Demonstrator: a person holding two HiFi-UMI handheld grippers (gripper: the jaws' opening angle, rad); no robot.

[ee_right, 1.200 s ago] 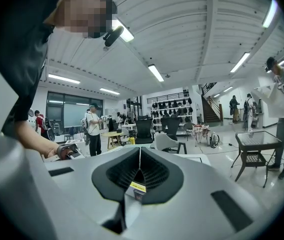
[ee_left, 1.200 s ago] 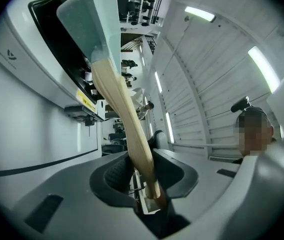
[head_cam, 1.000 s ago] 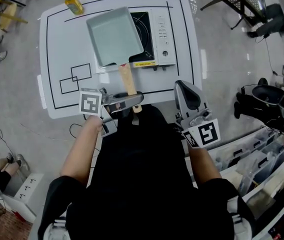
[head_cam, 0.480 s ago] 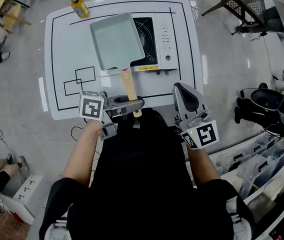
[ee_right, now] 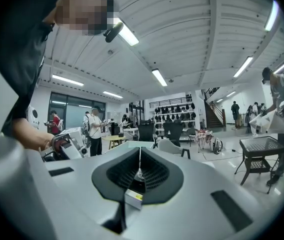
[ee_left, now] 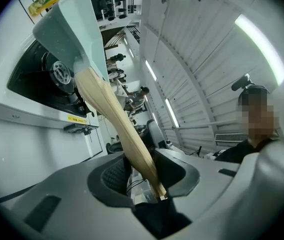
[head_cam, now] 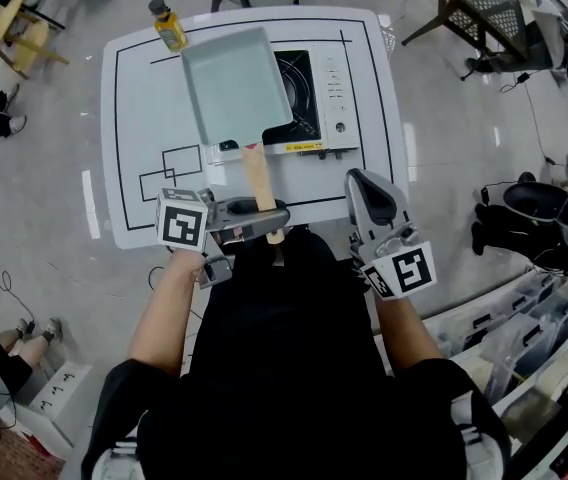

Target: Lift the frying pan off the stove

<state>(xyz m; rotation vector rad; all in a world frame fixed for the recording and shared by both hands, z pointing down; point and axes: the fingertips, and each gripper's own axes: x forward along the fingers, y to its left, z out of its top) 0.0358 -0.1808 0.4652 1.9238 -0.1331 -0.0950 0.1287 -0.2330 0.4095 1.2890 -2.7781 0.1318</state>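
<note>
A pale teal rectangular frying pan (head_cam: 234, 83) with a wooden handle (head_cam: 257, 183) hangs tilted over the left half of the black-topped stove (head_cam: 309, 93). My left gripper (head_cam: 269, 216) is shut on the near end of that handle. Its jaws have just been opening a little, with the handle still between the pads. In the left gripper view the handle (ee_left: 114, 119) runs from my left gripper (ee_left: 142, 176) up to the pan (ee_left: 67, 29), above the stove (ee_left: 37, 79). My right gripper (head_cam: 364, 183) is shut and empty at the table's near edge; my right gripper (ee_right: 138, 176) has its pads together.
The stove stands on a white table (head_cam: 144, 98) marked with black lines. A yellow bottle (head_cam: 169, 25) is at its far left corner. A mesh chair (head_cam: 484, 3) stands far right, and bins (head_cam: 524, 308) line the floor on the right.
My left gripper has risen slightly with the handle, and the pan has lifted with it. The right gripper has stayed shut at the table's edge.
</note>
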